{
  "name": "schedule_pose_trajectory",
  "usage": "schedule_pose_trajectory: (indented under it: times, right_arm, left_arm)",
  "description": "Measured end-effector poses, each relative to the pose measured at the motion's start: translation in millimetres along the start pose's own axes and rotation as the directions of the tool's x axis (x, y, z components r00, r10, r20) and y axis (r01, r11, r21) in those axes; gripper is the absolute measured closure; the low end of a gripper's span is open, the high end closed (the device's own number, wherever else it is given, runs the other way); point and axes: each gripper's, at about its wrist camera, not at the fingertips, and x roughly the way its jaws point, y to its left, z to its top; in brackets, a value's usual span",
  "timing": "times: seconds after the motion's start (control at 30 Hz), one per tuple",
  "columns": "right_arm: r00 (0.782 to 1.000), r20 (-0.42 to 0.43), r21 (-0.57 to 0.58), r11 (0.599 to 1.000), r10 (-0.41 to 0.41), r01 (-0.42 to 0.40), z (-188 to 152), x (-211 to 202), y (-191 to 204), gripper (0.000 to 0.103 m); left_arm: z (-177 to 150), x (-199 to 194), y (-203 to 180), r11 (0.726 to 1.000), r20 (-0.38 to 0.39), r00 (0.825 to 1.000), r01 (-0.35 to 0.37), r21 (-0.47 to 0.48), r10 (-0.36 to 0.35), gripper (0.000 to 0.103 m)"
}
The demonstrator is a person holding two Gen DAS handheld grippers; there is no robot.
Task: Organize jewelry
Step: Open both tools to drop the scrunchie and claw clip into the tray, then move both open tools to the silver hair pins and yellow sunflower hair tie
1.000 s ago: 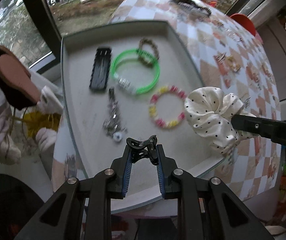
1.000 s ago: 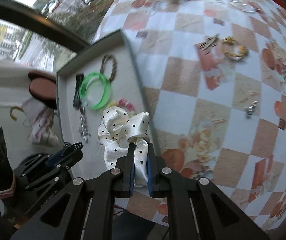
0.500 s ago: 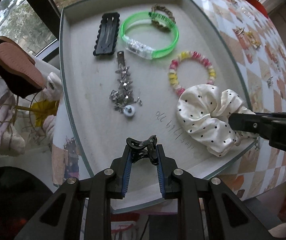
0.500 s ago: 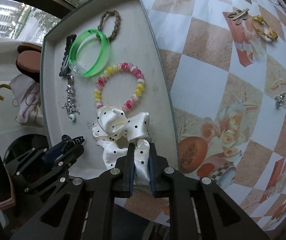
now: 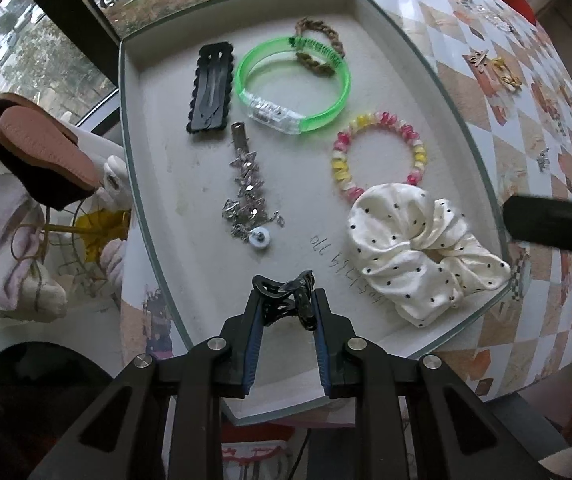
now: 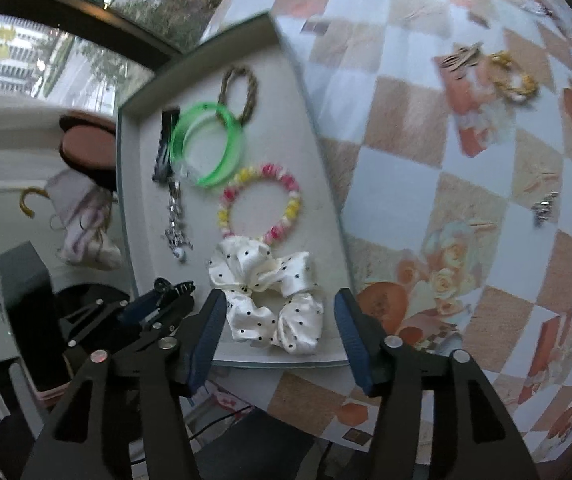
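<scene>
A grey tray (image 5: 154, 184) holds a black hair clip (image 5: 210, 88), a green bangle (image 5: 293, 88), a braided brown bracelet (image 5: 319, 50), a pink and yellow bead bracelet (image 5: 379, 156), a silver chain piece (image 5: 248, 196) and a white polka-dot scrunchie (image 5: 417, 252). My left gripper (image 5: 284, 312) is shut on a small black claw clip (image 5: 284, 292) above the tray's near edge. My right gripper (image 6: 278, 320) is open, its jaws on either side of the scrunchie (image 6: 270, 300), which lies free in the tray (image 6: 321, 184).
The checkered tablecloth (image 6: 425, 152) to the right carries loose pieces: a gold bracelet (image 6: 513, 76), a bronze clip (image 6: 461, 58) and a small silver charm (image 6: 543, 208). Left of the tray, off the table, sit shoes and a bag (image 5: 26, 160).
My right gripper has opened and let go of the scrunchie, which now rests in the tray's near right corner. My left gripper still holds the claw clip over the tray's near edge.
</scene>
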Motion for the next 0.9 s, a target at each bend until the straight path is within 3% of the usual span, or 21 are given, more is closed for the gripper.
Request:
schedule_pose_trajectory:
  times: [0.03,0.07,0.1,0.13,0.6,0.77,0.9]
  right_arm:
    - [1.000,0.013,0.021,1.000,-0.002,0.001,-0.7,-5.3,-5.8,0.043]
    - [1.000,0.024,0.040,0.999,-0.006,0.005,-1.8,-9.6,-11.3,0.042]
    - [0.999,0.032,0.056,0.998,-0.009,0.008,-2.9,-12.1,-17.1,0.042]
    - [0.999,0.040,0.074,0.997,-0.014,0.011,-4.6,-14.6,-21.7,0.042]
    - [0.986,0.135,0.374,0.926,-0.102,0.045,-34.4,-55.5,-121.8,0.037]
    - [0.979,0.162,0.449,0.893,-0.122,0.037,-28.7,-70.7,-160.0,0.037]
    - [0.978,0.166,0.451,0.892,-0.125,0.037,-14.2,-74.1,-175.6,0.037]
  left_arm:
    - [0.6,-1.0,-0.8,1.000,0.001,1.000,0.001,0.005,-0.001,0.072]
    - [1.1,-1.9,-1.8,1.000,0.002,1.000,0.001,0.013,-0.001,0.061]
    - [1.3,-4.0,-3.6,1.000,0.009,1.000,-0.005,0.022,0.005,0.021]
    - [1.3,-7.0,-4.5,1.000,0.028,0.999,-0.017,0.026,0.016,0.001]
    - [14.1,-45.8,-27.2,0.991,0.126,0.992,-0.040,0.131,0.023,0.000]
    - [40.0,-65.1,-40.7,0.987,0.194,0.981,-0.055,0.148,0.026,0.000]
    - [67.7,-69.8,-58.2,0.987,0.217,0.976,-0.062,0.145,0.029,0.000]
